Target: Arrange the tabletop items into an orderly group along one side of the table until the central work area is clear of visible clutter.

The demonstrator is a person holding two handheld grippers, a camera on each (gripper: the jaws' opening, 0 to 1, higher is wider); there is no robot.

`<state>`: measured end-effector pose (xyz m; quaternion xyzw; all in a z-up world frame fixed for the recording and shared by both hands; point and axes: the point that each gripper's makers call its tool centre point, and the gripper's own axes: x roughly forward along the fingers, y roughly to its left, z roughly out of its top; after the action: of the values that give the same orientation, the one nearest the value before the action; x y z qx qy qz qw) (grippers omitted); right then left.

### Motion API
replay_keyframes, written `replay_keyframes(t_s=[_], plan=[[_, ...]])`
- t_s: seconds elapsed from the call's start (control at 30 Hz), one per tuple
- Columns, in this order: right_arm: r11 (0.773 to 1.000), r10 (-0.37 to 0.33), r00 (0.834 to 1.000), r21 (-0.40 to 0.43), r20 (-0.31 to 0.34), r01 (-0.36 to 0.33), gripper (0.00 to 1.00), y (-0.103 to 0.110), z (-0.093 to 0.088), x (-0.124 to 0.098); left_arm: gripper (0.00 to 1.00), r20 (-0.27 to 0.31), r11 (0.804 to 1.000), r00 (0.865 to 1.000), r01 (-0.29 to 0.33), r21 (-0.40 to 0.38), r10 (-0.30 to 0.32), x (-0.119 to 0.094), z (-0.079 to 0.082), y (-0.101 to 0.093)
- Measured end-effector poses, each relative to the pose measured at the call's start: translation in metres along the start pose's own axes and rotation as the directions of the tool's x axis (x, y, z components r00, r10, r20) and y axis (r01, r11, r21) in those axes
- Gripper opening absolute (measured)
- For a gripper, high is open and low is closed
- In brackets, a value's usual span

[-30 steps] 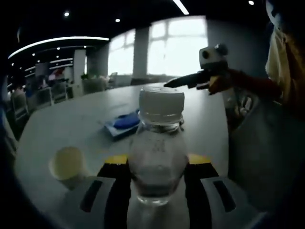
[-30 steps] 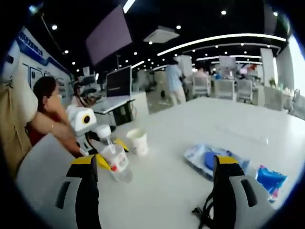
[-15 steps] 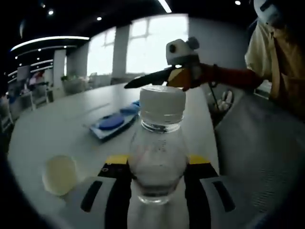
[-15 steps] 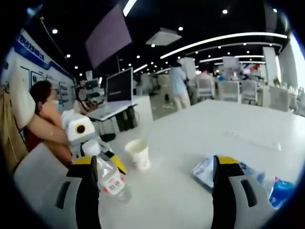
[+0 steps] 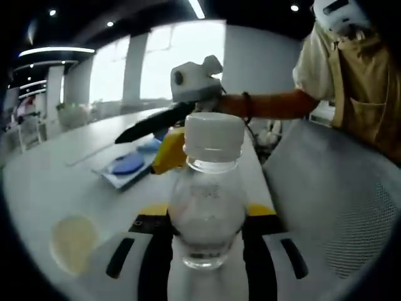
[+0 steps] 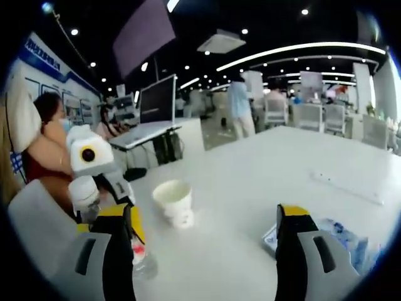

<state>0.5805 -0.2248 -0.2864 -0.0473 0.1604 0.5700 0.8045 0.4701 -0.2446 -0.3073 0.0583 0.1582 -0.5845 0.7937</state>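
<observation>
A clear plastic bottle [image 5: 205, 207] with a white cap stands upright between my left gripper's [image 5: 205, 216] jaws, which are shut on it. A pale paper cup [image 5: 74, 241] sits on the white table to the left of it. Beyond the cap, the right gripper [image 5: 147, 128] reaches in from the right, over a blue packet [image 5: 128, 166]. In the right gripper view, my right gripper [image 6: 207, 216] is open with nothing between its jaws. The paper cup [image 6: 173, 202] stands ahead of it. The bottle [image 6: 83, 191] shows at the left, partly behind the left jaw.
A person in a yellow apron [image 5: 357, 81] stands at the right, beside a grey mesh chair [image 5: 332, 200]. A blue-and-white packet [image 6: 338, 235] lies by the right jaw. The white table [image 6: 282, 157] stretches far ahead, with desks, monitors and people beyond it.
The right gripper has swung closer to the held bottle and now sits just behind its cap. In the right gripper view the cup and bottle have grown nearer. The bottle stays gripped.
</observation>
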Motion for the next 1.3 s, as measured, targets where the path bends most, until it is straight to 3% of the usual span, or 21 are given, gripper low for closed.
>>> replay_keyframes(t_s=[0.27, 0.53, 0.8, 1.0, 1.13, 1.3], plan=[[0.997, 0.062, 0.998, -0.054, -0.029, -0.063, 0.89, 0.009, -0.018, 0.038, 0.4, -0.014, 0.999, 0.999, 0.033, 0.042, -0.033, -0.005, -0.004, -0.01], [0.986, 0.153, 0.987, -0.058, -0.046, -0.156, 0.85, 0.027, -0.029, 0.067, 0.4, -0.001, 0.998, 1.0, 0.022, 0.059, -0.022, -0.01, -0.005, -0.013], [0.976, 0.214, 0.977, -0.047, -0.021, -0.214, 0.82, 0.044, -0.036, 0.094, 0.4, -0.014, 0.997, 1.0, 0.023, 0.076, -0.022, -0.014, -0.008, -0.015], [0.975, 0.219, 0.976, -0.023, -0.006, -0.219, 0.78, 0.052, -0.039, 0.11, 0.4, -0.007, 0.997, 1.0, 0.018, 0.071, -0.018, -0.016, -0.008, -0.014], [0.977, 0.203, 0.979, -0.06, -0.017, -0.204, 0.71, 0.052, -0.043, 0.115, 0.4, 0.002, 0.997, 1.0, 0.02, 0.071, -0.02, -0.016, -0.008, -0.014], [0.976, 0.207, 0.978, -0.066, -0.015, -0.207, 0.69, 0.053, -0.042, 0.119, 0.4, -0.025, 0.996, 0.999, 0.043, 0.076, -0.041, -0.016, -0.009, -0.016]])
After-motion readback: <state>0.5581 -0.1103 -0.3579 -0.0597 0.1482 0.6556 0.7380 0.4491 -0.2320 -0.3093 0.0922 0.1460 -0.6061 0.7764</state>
